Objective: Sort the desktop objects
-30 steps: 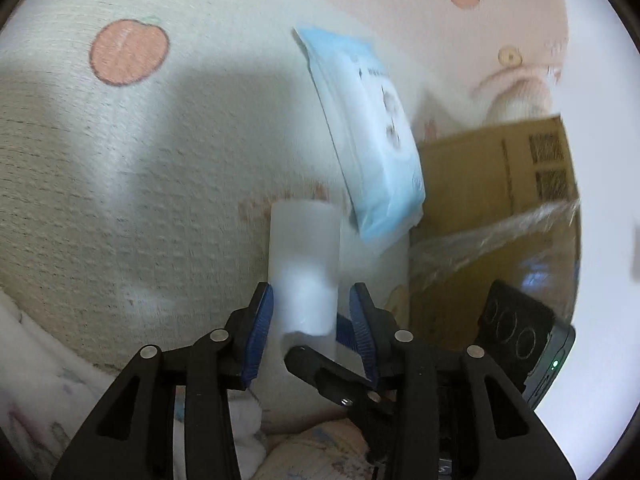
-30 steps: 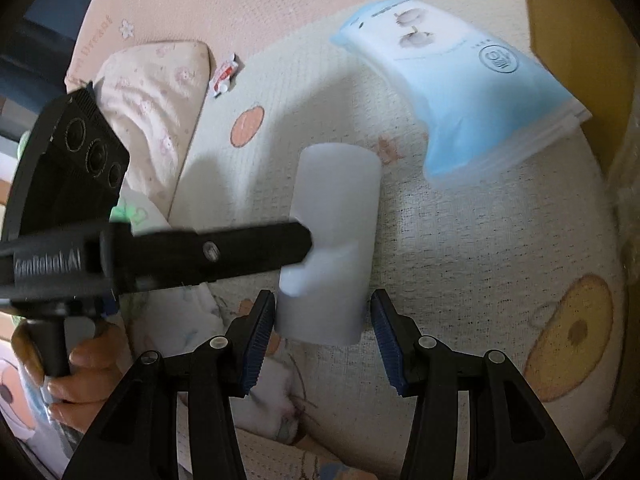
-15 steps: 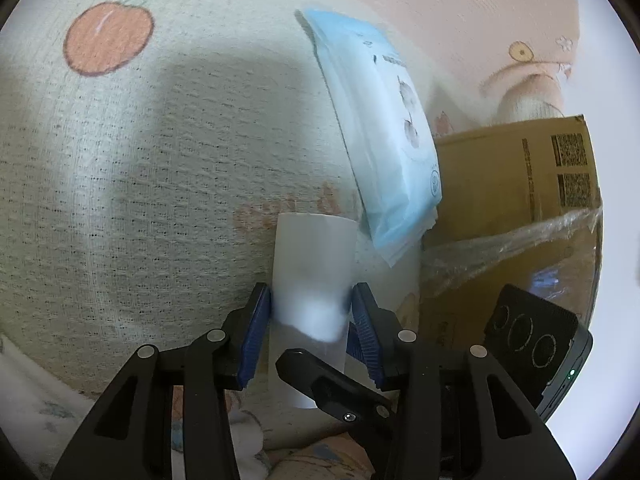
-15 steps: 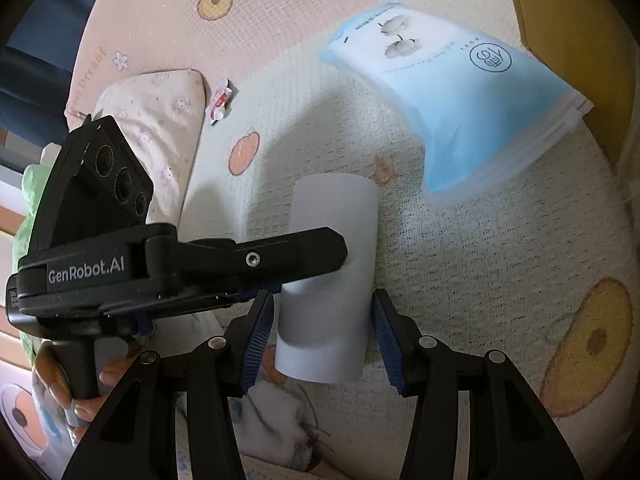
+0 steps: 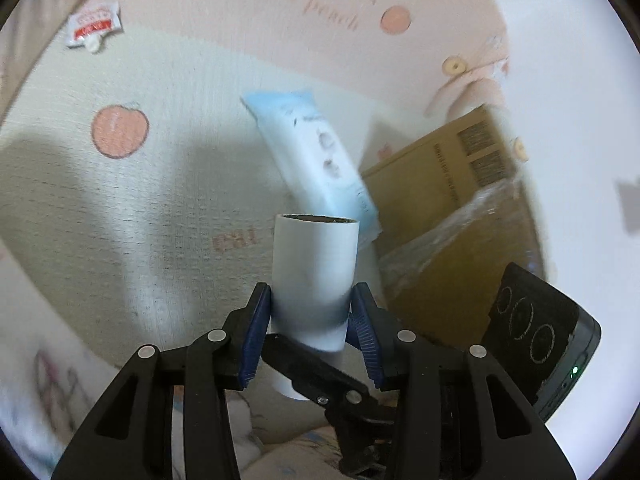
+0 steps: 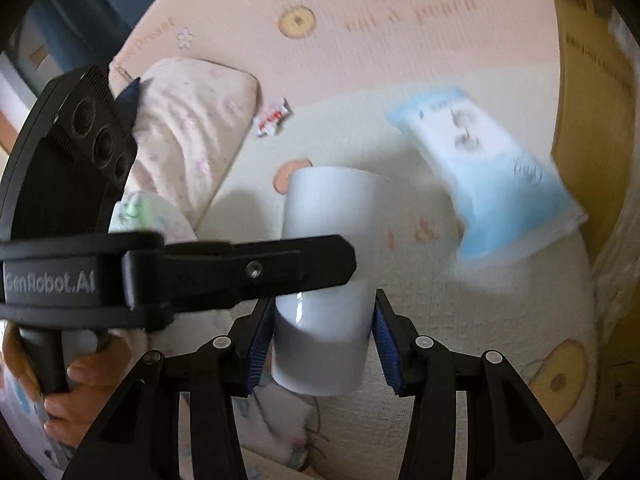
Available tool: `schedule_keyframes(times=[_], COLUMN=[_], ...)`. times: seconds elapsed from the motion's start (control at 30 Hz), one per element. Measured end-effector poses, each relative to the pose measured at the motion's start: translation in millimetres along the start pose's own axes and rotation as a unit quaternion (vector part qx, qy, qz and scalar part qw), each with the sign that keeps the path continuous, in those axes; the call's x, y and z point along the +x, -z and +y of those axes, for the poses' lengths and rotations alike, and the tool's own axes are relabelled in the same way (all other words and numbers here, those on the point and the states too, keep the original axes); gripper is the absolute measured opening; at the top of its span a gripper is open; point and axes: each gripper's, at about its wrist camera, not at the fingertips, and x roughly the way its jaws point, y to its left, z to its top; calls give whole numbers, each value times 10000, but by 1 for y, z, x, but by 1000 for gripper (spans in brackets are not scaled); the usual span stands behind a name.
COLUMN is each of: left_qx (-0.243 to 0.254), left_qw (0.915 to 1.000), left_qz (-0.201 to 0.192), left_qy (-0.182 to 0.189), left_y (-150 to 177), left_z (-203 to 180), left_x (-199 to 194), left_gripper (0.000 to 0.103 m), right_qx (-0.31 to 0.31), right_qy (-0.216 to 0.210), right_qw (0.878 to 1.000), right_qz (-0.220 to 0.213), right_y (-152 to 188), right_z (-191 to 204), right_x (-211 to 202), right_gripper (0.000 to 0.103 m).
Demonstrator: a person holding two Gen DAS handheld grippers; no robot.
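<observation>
A white paper roll [image 5: 316, 272] hangs tilted above the cream play mat [image 5: 120, 220], gripped from two sides. My left gripper [image 5: 311, 296] is shut on its lower half, both blue pads pressing the sides. In the right wrist view the same roll [image 6: 328, 208] sits between the jaws of my right gripper [image 6: 322, 312], which are closing, the pads meeting its lower end. A black finger of the left gripper [image 6: 240, 268] crosses in front of the roll there. A finger of the right gripper [image 5: 316, 376] shows under the roll in the left wrist view.
A light-blue wipes pack [image 5: 316, 160] [image 6: 488, 196] lies on the mat beyond the roll, against a cardboard box [image 5: 440, 208] on the right. A small red-and-white sachet [image 5: 94, 26] [image 6: 272, 118] lies far left beside a pale pillow [image 6: 188, 120]. A hand [image 6: 80, 380] holds the left gripper's handle.
Both grippers have risen and rolled, lifting the roll off the mat. The right jaws narrowed from a clear gap to touching the roll.
</observation>
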Motion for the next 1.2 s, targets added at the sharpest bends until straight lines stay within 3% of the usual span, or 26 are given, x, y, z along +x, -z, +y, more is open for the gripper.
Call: schedule_keyframes(times=[0.17, 0.3, 0.5, 0.7, 0.9, 1.07, 1.2], left_qx=[188, 539, 1068, 1700, 1954, 2303, 2490], left_qw=[9995, 9977, 9920, 9810, 9763, 9698, 9651], left_qz=[-259, -398, -630, -903, -806, -735, -691], left_qy=[78, 75, 224, 259, 462, 329, 423], left_y=[-2, -4, -15, -37, -56, -63, -69], left_z=[-26, -49, -98, -144, -174, -203, -226], left_x=[-22, -39, -50, -58, -53, -38, -32], left_gripper=[46, 46, 46, 46, 46, 46, 46], right_qx=[-178, -507, -482, -517, -499, -314, -224], right_qy=[-214, -32, 139, 450, 676, 838, 1058], right_qw=[9993, 9972, 9922, 9861, 9783, 9778, 9754], right_qz=[-255, -540, -1140, -1514, -1892, -1895, -1920], right_y=[-3, -4, -15, -40, -57, -70, -81], right_z=[15, 28, 29, 23, 12, -2, -11], right_x=[-24, -50, -97, -135, -170, -187, -202], right_gripper=[44, 44, 44, 44, 45, 45, 45])
